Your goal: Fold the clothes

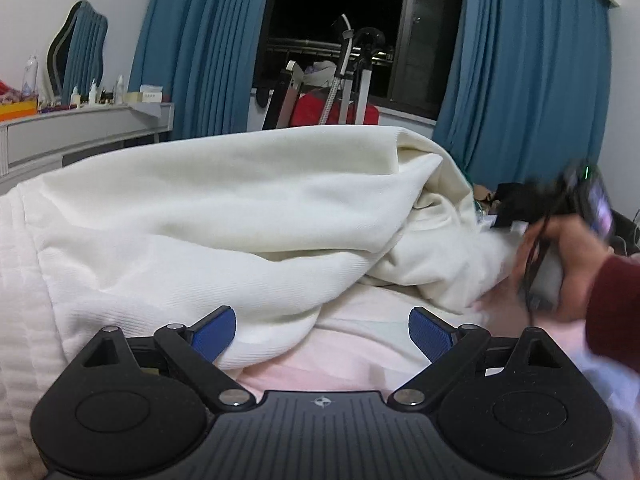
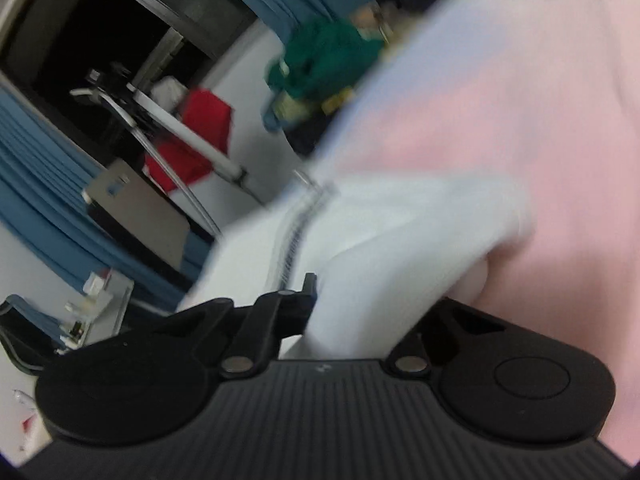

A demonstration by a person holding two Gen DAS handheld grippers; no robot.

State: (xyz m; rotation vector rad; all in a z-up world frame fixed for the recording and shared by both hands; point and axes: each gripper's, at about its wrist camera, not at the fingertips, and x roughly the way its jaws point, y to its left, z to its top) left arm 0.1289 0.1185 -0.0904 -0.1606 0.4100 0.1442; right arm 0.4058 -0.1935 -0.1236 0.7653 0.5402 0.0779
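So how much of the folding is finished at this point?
Nothing looks folded: the cream ribbed garment lies bunched on the pink bedsheet. The left gripper is open beside it. The right gripper presses into white zippered fabric; its grip is hidden. All the folding remains.

The left tongs [image 1: 322, 334] stand level with their two blue pads [image 1: 214, 334] spread wide apart, nothing clamped between them; the left pad just touches the edge of the cream garment [image 1: 208, 216]. Off to the right in the left wrist view, the person's right hand [image 1: 568, 264] grips the handle of the other tool, fingers wrapped around it, a dark red sleeve [image 1: 616, 304] covering the wrist. This hand is blurred. The right tongs [image 2: 344, 300] are rolled over to one side, and white cloth with a zip [image 2: 360, 248] fills the gap between their arms. The fingertips are hidden by that cloth, so their closure cannot be read.
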